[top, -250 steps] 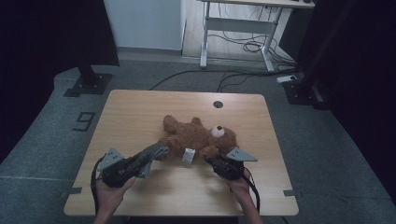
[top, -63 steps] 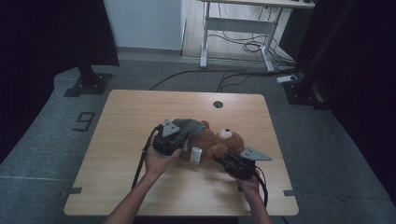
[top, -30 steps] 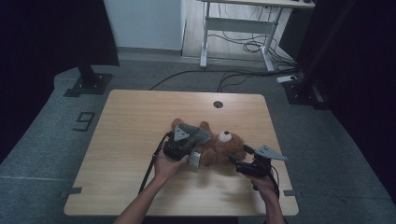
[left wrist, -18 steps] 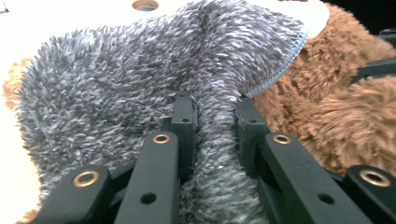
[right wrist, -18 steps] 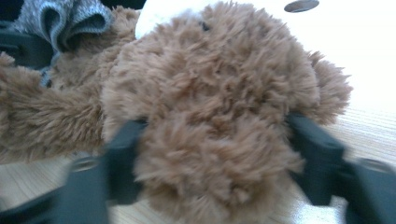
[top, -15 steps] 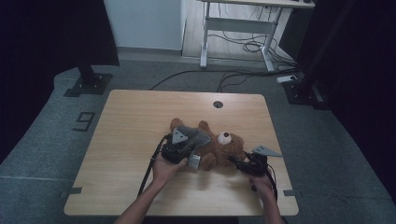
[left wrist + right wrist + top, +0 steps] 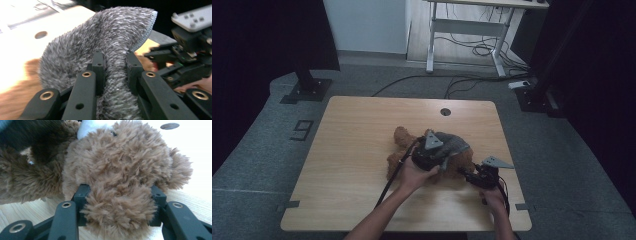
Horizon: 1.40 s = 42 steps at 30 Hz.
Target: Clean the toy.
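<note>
A brown teddy bear (image 7: 451,161) lies on the table (image 7: 362,135), nearer the person's edge than the far one and right of the table's middle. Over the bear sits a piece of grey fuzzy cloth (image 7: 453,144); it covers the bear's upper part, so that from the high view the brown fur shows mainly to the bear's left and along its near side. In the left gripper view the cloth (image 7: 105,50) rises as a folded hump with a stitched hem at its upper right.

The left gripper (image 7: 432,159) rests right over the bear, its jaws clamped on the cloth: the left gripper view shows both jaws pressed into a pinched ridge of grey pile (image 7: 113,75). The left hand (image 7: 413,174) holds it from the bear's near side, and its cable trails from beside the bear toward the table's near edge.

The right gripper (image 7: 472,177) lies at the bear's right, near side. In the right gripper view its jaws stand wide, with a round lobe of the bear's head (image 7: 120,202) held between them, fur touching both pads; a bit of white muzzle shows at the top. The right hand (image 7: 493,197) holds this gripper nearer the table's edge than the bear.

Beyond the bear, toward the far edge, is a round hole (image 7: 445,111) in the table.
</note>
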Tool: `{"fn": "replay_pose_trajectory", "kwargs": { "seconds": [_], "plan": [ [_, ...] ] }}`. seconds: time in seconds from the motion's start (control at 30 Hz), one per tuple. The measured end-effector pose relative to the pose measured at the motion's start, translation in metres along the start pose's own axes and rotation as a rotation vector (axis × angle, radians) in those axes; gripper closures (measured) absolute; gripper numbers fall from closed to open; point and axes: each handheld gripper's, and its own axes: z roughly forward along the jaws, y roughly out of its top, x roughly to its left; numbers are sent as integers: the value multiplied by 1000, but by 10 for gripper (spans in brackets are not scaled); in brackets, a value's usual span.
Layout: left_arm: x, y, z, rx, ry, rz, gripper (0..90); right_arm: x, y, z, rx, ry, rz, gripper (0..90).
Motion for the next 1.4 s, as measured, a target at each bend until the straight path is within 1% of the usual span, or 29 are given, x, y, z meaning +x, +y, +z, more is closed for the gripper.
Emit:
{"fn": "replay_pose_trajectory", "kwargs": {
  "seconds": [0.03, 0.07, 0.1, 0.13, 0.17, 0.2, 0.23, 0.27, 0.33, 0.43, 0.5, 0.6, 0.67, 0.73, 0.93, 1.0, 1.07, 1.1, 1.2, 1.23, 1.27, 1.3, 1.37, 1.4],
  "plan": [
    [-9, -7, 13, 29, -16, 12, 740, -1, 0, 0, -1, 5, 1, 504],
    [-9, -7, 13, 29, -16, 12, 740, -1, 0, 0, -1, 5, 1, 504],
    [-16, -16, 24, 59, -31, 15, 741, -2, 0, 0, -2, 13, 10, 509],
    [-16, -16, 24, 59, -31, 15, 741, -2, 0, 0, -2, 13, 10, 509],
    [-18, -27, 33, 86, -40, 5, 741, -3, -1, -1, -1, 19, 15, 517],
    [-18, -27, 33, 86, -40, 5, 741, -3, -1, -1, -1, 19, 15, 517],
    [-16, -35, 35, 87, -53, -24, 742, -4, -1, -1, 2, 19, 15, 525],
    [-16, -35, 35, 87, -53, -24, 742, -4, -1, -1, 2, 19, 15, 525],
    [-14, -40, 34, 90, -59, -41, 742, -5, -2, -1, 2, 24, 18, 528],
    [-15, -49, 35, 107, -53, -38, 743, -5, -2, 0, 2, 25, 20, 529],
    [-14, -56, 35, 110, -57, -47, 743, -5, -2, -1, 4, 25, 18, 530],
    [-15, -60, 35, 115, -55, -47, 743, -5, -2, -1, 6, 25, 14, 530],
    [-16, -65, 35, 132, -46, -33, 743, -5, -2, -1, 7, 27, 13, 530],
    [-15, -71, 33, 141, -45, -35, 743, -6, -3, -1, 9, 33, 10, 529],
    [-14, -75, 26, 149, -45, -43, 742, -6, -3, -2, 10, 40, 8, 527],
    [-12, -76, 22, 140, -51, -53, 742, -7, -3, -1, 5, 42, 13, 527],
    [-12, -73, 15, 106, -65, -66, 743, -8, -3, -1, 5, 46, 17, 527],
    [-12, -73, 15, 106, -65, -66, 744, -8, -3, -1, 1, 47, 21, 527],
    [-14, -64, 11, 75, -65, -60, 745, -8, -3, -1, -3, 46, 25, 524],
    [-15, -56, 9, 50, -61, -59, 745, -8, -3, -1, -5, 46, 25, 523],
    [-16, -52, 9, 39, -60, -59, 746, -8, -3, -1, -6, 45, 25, 523],
    [-16, -52, 9, 39, -60, -59, 746, -8, -3, -1, -6, 45, 25, 523],
    [-19, -40, 11, 15, -62, -62, 746, -8, -4, -1, -10, 47, 28, 523],
    [-19, -40, 11, 15, -62, -62, 746, -8, -4, -1, -10, 47, 28, 523]
  ]
}}
